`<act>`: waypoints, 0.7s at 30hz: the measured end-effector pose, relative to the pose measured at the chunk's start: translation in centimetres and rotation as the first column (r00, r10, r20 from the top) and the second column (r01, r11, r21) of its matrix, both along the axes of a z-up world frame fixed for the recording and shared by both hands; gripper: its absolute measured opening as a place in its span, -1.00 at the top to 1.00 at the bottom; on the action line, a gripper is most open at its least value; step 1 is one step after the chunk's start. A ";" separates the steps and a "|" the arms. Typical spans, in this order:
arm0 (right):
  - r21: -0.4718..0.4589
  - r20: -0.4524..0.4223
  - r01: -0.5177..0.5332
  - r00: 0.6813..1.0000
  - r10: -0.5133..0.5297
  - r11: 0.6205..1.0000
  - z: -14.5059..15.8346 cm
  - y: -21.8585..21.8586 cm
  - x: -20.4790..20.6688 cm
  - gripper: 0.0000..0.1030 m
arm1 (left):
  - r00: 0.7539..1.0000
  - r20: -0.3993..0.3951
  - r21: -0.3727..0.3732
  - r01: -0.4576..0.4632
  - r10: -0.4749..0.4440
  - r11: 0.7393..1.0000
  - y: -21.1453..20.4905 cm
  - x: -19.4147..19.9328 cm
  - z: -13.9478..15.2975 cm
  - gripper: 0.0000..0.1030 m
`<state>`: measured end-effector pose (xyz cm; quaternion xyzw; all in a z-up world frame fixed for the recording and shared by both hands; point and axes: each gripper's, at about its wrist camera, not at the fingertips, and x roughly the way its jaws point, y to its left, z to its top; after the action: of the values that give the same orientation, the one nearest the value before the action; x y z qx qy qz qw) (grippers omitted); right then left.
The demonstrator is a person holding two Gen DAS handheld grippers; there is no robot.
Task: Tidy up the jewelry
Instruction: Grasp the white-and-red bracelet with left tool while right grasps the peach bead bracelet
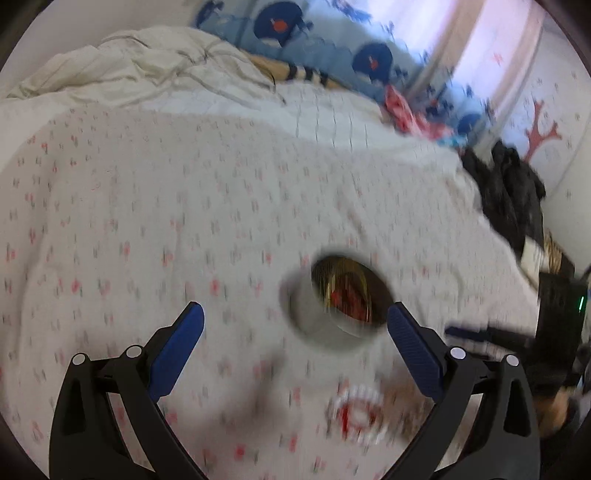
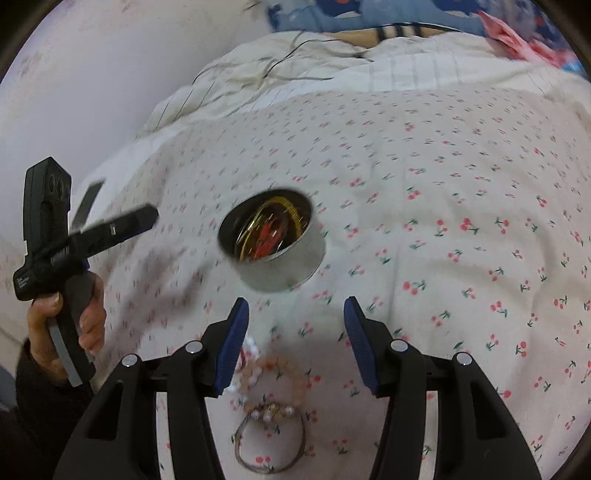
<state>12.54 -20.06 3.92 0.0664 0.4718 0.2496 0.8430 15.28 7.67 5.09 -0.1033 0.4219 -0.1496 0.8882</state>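
A round metal tin (image 1: 334, 301) (image 2: 275, 242) sits on the cherry-print bedsheet (image 2: 424, 221), holding gold bangles and something red. My left gripper (image 1: 295, 325) is open and empty, just short of the tin. A white and red beaded bracelet (image 1: 356, 411) lies between its fingers, close to the camera. My right gripper (image 2: 295, 314) is open and empty, hovering near the tin. Under it lie a peach bead bracelet (image 2: 273, 373), a thin silver bangle with pearls (image 2: 269, 439) and white beads (image 2: 251, 347). The left gripper also shows in the right wrist view (image 2: 122, 225), held by a hand.
A crumpled cream blanket (image 1: 147, 70) and blue patterned pillows (image 1: 295, 33) lie at the far end of the bed. Black clothing (image 1: 509, 192) hangs at the bed's right edge. A pink garment (image 1: 406, 110) lies near the pillows.
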 end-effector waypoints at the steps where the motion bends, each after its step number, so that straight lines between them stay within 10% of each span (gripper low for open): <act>1: -0.026 -0.001 -0.022 1.000 0.022 0.999 -0.2 0.5 -0.4 -0.02 | 0.999 -0.032 0.019 0.013 -0.012 1.000 -0.3 -0.8 -0.9 -0.85; 9: -0.030 -0.042 -0.028 0.999 0.026 0.999 -1.1 -0.1 -1.0 -0.02 | 0.987 -0.111 0.042 0.117 -0.112 0.992 -2.8 -4.4 -3.6 -0.85; 21: -0.176 -0.065 -0.125 0.991 0.115 0.976 -3.5 2.6 -2.7 -0.02 | 0.969 -0.009 0.260 0.240 -0.246 0.935 -7.4 -7.5 -3.4 -0.61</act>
<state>9.86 -17.47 0.40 -0.0317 0.5185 0.2544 0.8158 7.77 0.25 1.72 0.0684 0.4368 -0.2031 0.8736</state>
